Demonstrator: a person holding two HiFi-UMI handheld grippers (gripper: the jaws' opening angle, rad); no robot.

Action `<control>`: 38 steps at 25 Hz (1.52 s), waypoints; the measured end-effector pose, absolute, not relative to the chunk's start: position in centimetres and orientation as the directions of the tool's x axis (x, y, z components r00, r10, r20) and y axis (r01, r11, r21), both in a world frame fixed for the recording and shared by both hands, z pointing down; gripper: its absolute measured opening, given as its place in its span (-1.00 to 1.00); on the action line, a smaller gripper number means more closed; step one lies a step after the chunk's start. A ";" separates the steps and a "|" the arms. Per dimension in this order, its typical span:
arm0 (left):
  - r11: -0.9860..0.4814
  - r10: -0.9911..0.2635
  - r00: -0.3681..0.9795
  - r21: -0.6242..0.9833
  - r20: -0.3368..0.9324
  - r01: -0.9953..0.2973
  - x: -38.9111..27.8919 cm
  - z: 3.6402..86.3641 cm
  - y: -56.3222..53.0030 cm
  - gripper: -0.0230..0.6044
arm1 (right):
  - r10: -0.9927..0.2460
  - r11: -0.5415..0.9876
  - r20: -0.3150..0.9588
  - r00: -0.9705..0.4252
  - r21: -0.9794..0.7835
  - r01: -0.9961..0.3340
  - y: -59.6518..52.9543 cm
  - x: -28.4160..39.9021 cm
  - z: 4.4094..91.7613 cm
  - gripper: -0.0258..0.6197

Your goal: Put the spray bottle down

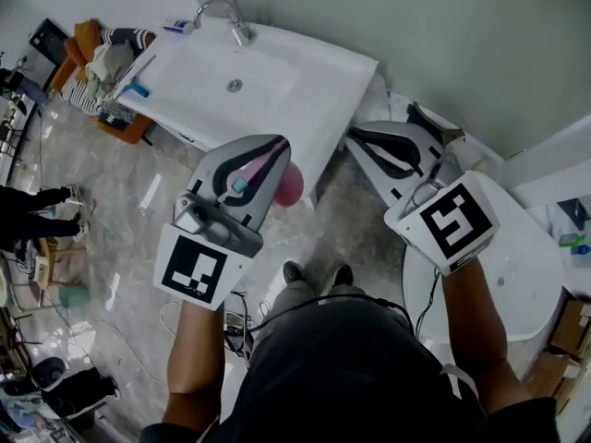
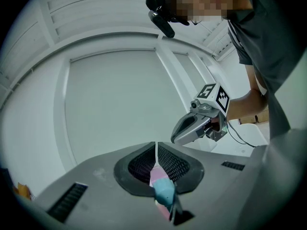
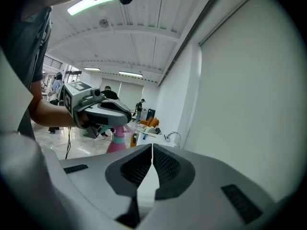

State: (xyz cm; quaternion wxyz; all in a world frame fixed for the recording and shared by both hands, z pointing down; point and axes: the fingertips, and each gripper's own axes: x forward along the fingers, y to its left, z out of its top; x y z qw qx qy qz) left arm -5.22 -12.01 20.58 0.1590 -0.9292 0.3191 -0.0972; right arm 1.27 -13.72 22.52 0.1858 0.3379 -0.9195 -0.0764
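Pink plastic spray bottle (image 1: pixel 290 187) with a teal collar hangs in the left gripper (image 1: pixel 270 155), whose fingers are closed on its upper part. In the left gripper view the 2 fingers (image 2: pixel 144 164) meet at the tips, with the bottle's (image 2: pixel 160 186) pink and teal top pinched between them further back. The bottle is in the air, above the grey marbled floor (image 1: pixel 138 183) and just beside the near edge of the white rectangular washbasin (image 1: pixel 305 86), which carries a curved chrome tap (image 1: pixel 220 12) at its far side.

The right gripper (image 1: pixel 355 138) is held well apart, to the right of the basin's corner, near the pale wall (image 1: pixel 462 35). Its fingers are closed together with nothing between them, as the right gripper view shows (image 3: pixel 152 150). That view also takes in the left gripper (image 3: pixel 128 114) from the side, roughly level, with the pink bottle (image 3: pixel 116 142) hanging beneath it. From the left gripper view the right gripper (image 2: pixel 180 134) appears ahead, tilted slightly downward.
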 end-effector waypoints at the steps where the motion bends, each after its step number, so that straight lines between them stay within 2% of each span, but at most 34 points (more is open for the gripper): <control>1: -0.752 -0.616 0.783 -0.354 0.079 -0.556 -5.5 20.7 -12.4 -0.86 | -0.654 0.756 0.291 -0.698 0.267 -0.597 -13.9 0.9 22.6 -0.89; 12: -0.791 -0.554 0.830 -0.346 0.057 -0.504 -10.9 20.6 -17.7 -0.86 | -0.722 0.692 0.295 -0.627 0.274 -0.668 -18.9 -3.9 22.2 -0.89; 17: -0.803 -0.529 0.847 -0.348 0.042 -0.484 -11.8 20.5 -16.9 -0.86 | -0.741 0.671 0.294 -0.604 0.293 -0.681 -17.8 -4.9 22.0 -0.89; 26: -0.795 -0.550 0.834 -0.336 0.048 -0.505 -10.7 20.8 -20.6 -0.86 | -0.722 0.691 0.304 -0.621 0.285 -0.664 -21.6 -3.7 22.2 -0.89; 38: -0.763 -0.608 0.789 -0.341 0.092 -0.549 -6.1 21.7 -26.7 -0.86 | -0.669 0.744 0.303 -0.679 0.258 -0.617 -28.6 0.9 23.0 -0.89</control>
